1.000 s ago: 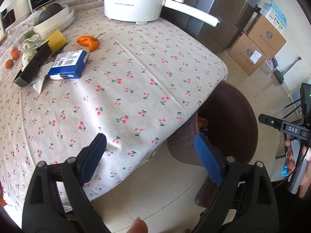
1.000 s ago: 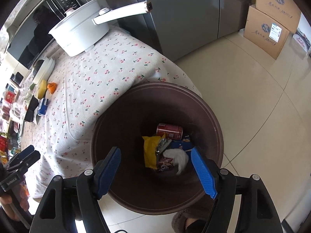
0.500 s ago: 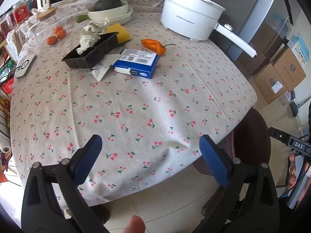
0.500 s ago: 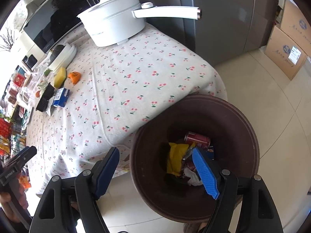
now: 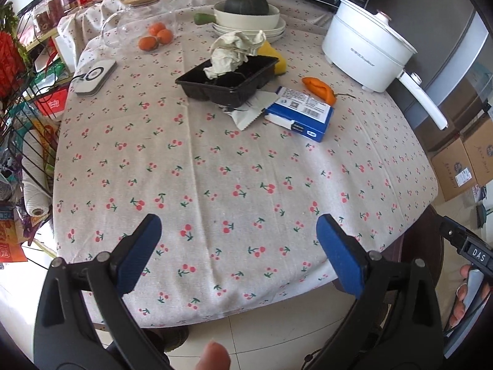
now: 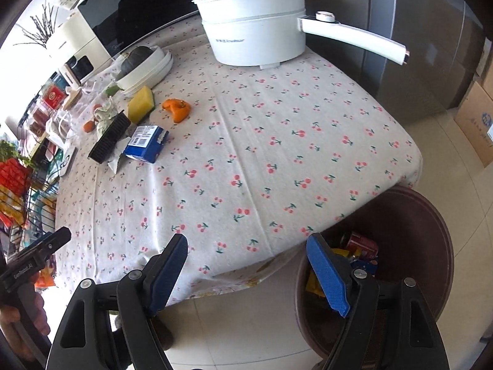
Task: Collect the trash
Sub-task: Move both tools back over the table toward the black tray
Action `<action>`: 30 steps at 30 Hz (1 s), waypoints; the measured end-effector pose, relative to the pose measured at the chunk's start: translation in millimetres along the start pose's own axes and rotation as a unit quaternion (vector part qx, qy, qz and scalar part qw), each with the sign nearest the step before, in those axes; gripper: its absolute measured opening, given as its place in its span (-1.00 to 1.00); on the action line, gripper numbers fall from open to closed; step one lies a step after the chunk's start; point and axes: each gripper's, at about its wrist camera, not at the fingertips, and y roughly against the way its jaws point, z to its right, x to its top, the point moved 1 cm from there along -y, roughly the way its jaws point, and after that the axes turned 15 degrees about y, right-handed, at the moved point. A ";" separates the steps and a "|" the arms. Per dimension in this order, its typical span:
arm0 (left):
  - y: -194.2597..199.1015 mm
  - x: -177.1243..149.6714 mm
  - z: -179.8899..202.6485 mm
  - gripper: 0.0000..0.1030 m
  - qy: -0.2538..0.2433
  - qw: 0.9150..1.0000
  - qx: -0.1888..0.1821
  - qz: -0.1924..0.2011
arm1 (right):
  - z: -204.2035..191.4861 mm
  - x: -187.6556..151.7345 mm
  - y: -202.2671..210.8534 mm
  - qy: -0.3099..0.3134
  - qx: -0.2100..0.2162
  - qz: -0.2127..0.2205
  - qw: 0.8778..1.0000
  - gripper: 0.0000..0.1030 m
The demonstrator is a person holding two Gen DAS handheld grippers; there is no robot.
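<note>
On the cherry-print tablecloth [image 5: 215,169] lie a black plastic tray [image 5: 228,81] with a crumpled tissue [image 5: 234,54] in it, a torn white wrapper [image 5: 249,112], a blue carton [image 5: 300,114] and an orange peel [image 5: 319,89]. My left gripper [image 5: 238,225] hangs open and empty over the table's near edge, well short of them. My right gripper [image 6: 246,243] is open and empty too, over the table's corner beside the brown bin [image 6: 431,246]. The bin holds a red can [image 6: 363,243] and yellow wrapping. The same carton [image 6: 144,143] and peel [image 6: 177,109] show far left in the right wrist view.
A white electric pot [image 5: 366,52] with a long handle stands at the back right. A bowl with a green squash [image 5: 246,15], a yellow sponge [image 5: 277,58], a glass jar with tangerines [image 5: 155,35] and a white device [image 5: 94,77] sit further back. Cardboard boxes [image 5: 462,160] stand on the floor at the right, a wire rack [image 5: 21,117] at the left.
Both views have swung from the bin to the table top. The right gripper has left its place above the bin and now hangs at the table's corner. The left jaws stand slightly wider.
</note>
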 end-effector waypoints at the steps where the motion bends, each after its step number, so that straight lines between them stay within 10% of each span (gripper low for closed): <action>1: -1.0 2.8 -3.9 0.95 0.006 1.000 0.001 -0.002 | -5.5 2.1 -2.6 0.004 0.000 -0.001 1.000 0.58; 21: -8.9 75.9 -52.4 0.95 0.097 0.995 -0.001 0.013 | -56.0 67.6 -32.9 0.068 -0.008 0.002 0.998 0.59; 30: -44.3 115.5 -4.2 0.95 0.008 1.000 -0.019 0.019 | -38.2 90.2 -52.7 0.048 0.000 0.019 0.999 0.64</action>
